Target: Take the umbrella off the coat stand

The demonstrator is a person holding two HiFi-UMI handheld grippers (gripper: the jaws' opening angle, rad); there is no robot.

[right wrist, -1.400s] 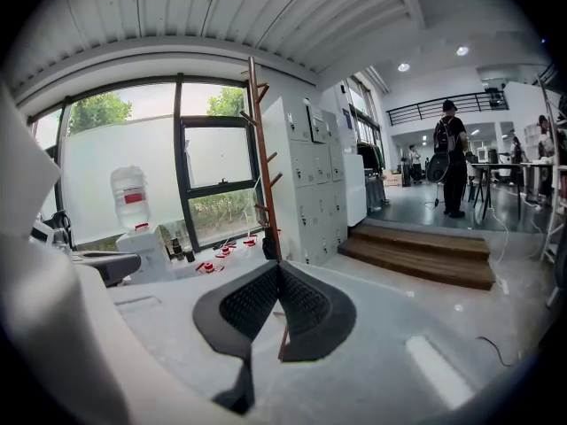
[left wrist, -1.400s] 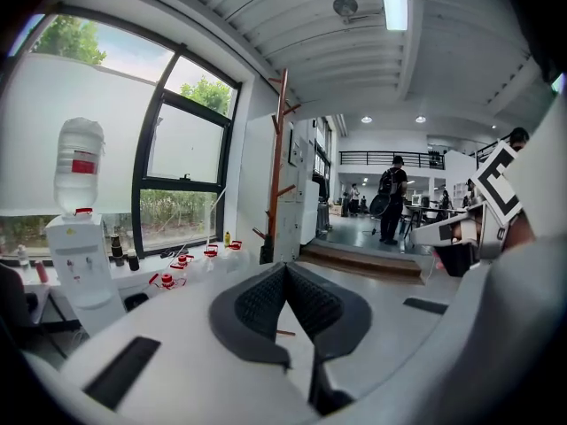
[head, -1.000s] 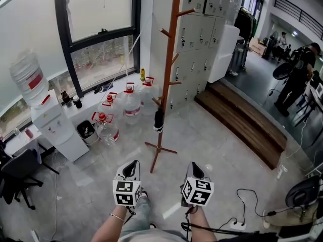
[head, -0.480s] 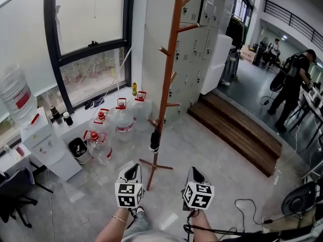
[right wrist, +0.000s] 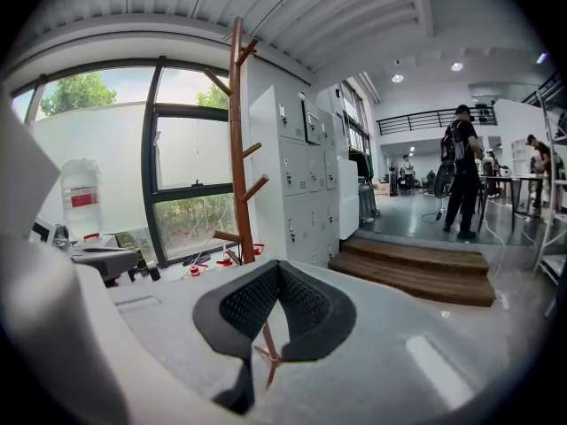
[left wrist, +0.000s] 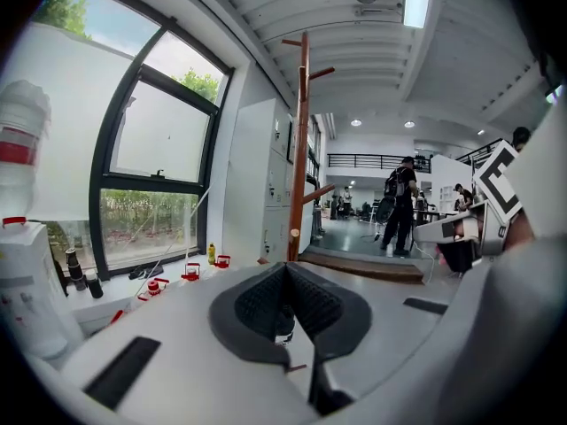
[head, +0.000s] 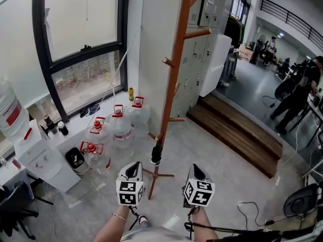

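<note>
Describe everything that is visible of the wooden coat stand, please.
The coat stand is a tall, slim pole of what looks like reddish-brown wood, upright on the grey floor on short spread feet. Short pegs angle upward from it at several heights and on different sides. Those in view are bare except a low one, from which a small folded black umbrella hangs close to the pole. The stand is near the window and the pale lockers.

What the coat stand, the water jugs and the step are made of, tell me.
Coat stand: wood, it seems, smooth reddish-brown finish, angled pegs. Water jugs: clear plastic, see-through walls, red caps. Step: dark plank lines suggest wood, possibly laminate.
</note>
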